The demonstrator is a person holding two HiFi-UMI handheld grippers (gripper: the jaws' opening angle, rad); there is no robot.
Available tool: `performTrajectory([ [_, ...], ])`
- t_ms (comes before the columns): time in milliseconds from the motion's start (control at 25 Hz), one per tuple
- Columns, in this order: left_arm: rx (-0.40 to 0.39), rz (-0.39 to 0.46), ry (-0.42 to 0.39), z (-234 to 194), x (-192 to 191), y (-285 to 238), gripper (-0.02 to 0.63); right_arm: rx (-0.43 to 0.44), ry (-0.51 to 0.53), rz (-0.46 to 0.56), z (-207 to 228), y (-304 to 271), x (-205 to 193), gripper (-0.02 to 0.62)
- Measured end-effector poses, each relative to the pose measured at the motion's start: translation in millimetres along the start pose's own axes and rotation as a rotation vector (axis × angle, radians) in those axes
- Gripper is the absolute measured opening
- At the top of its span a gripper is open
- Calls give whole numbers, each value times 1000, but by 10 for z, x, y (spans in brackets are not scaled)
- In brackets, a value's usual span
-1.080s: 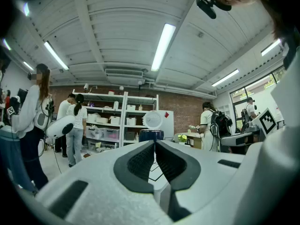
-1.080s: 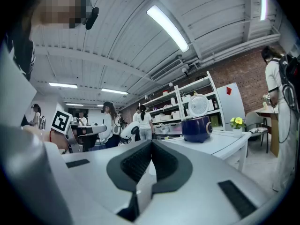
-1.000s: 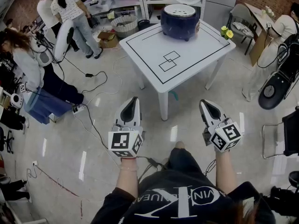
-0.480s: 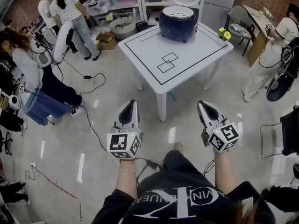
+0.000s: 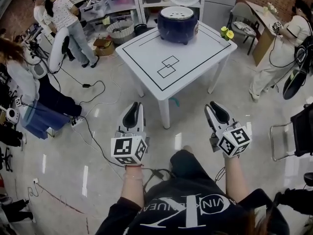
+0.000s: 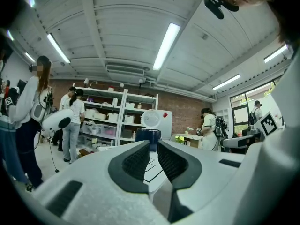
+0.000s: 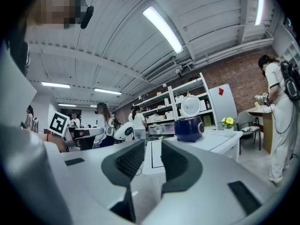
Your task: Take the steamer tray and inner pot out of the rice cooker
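White table (image 5: pixel 195 58), blue rice cooker (image 5: pixel 176 26) atop

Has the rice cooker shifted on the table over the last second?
No. The rice cooker stands at the same far edge of the table, equally far behind the drawn squares; only the camera drifted.

Rice cooker (image 5: pixel 177 27) at 12 o'clock was navy, white-topped; table (image 5: pixel 195 58) white, black-lined rectangles; floor (image 5: pixel 63 151) pale grey.
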State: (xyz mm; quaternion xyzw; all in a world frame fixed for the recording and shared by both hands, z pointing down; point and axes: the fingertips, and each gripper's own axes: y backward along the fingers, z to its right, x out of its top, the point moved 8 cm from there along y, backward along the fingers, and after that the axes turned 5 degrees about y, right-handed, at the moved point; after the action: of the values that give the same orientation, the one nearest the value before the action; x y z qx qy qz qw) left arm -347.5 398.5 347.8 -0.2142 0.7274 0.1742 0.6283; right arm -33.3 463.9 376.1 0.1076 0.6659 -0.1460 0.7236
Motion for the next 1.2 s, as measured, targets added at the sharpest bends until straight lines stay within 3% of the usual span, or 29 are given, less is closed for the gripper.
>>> performTrajectory([
  [40, -8, -3, -2, 20, 1, -40, 27, 3, -14, 3, 40, -8, 1, 110],
  [160, -28, -18, -26, 56, 12, -197, 106, -6, -39, 19, 185, -71, 7, 158],
  [240, -28, -24, -36, 36, 31, -320, 124, -8, -48, 26, 291, -164, 9, 176],
  [880, 11, -33, -30, 107, 103, -1904, 124, 47, -57, -16, 1601, -1105, 78, 181],
  [1200, 65, -21, -35, 182, 161, -2501, 124, 127, -50, -18, 2141, -1571, 205, 181],
])
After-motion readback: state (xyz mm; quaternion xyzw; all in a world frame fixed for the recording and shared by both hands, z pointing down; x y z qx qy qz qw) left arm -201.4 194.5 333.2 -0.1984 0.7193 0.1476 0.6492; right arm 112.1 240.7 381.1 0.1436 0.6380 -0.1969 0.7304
